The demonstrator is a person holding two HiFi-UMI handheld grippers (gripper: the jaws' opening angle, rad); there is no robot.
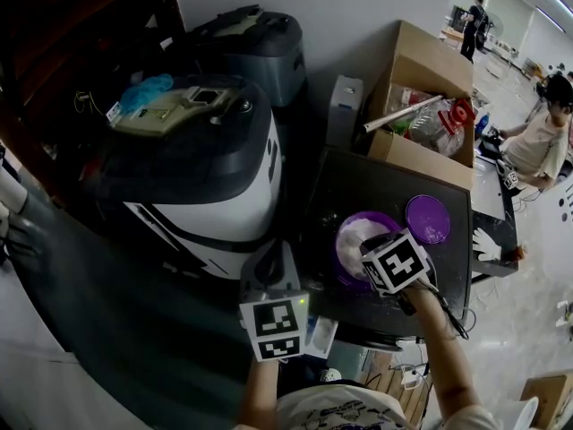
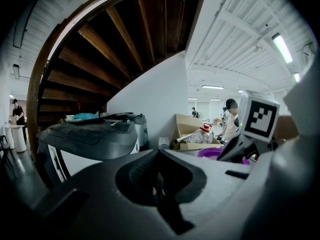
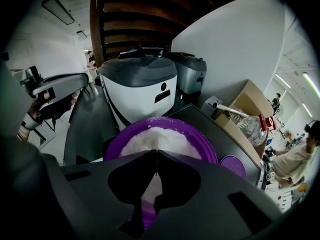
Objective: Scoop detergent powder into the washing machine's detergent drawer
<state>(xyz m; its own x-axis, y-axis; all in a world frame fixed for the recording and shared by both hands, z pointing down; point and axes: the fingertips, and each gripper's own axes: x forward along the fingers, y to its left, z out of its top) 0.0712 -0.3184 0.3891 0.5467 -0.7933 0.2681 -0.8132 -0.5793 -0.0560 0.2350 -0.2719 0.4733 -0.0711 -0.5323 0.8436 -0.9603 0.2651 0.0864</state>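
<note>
Right gripper view looks along the right gripper point(image 3: 157, 153), whose jaws meet at the tips directly above a purple tub point(image 3: 202, 141) heaped with white detergent powder point(image 3: 155, 136). Through the hollow behind the tips only pale powder and purple rim show, and I cannot tell whether anything thin is nipped there. In the head view, the tub stands on a dark table point(image 1: 376, 186), and a round purple lid point(image 1: 428, 218) lies flat just beside the tub, on its right. The washing machine point(image 1: 206, 177), white with a dark grey top, stands left of the tub, off the table. A second grey machine point(image 1: 255, 47) stands farther back and left of the tub. A cardboard box point(image 1: 430, 70) of clutter sits behind the tub. The left gripper point(image 2: 159, 154) hangs nearer the person than the tub, to its left, jaws pressed together with nothing between them.
</note>
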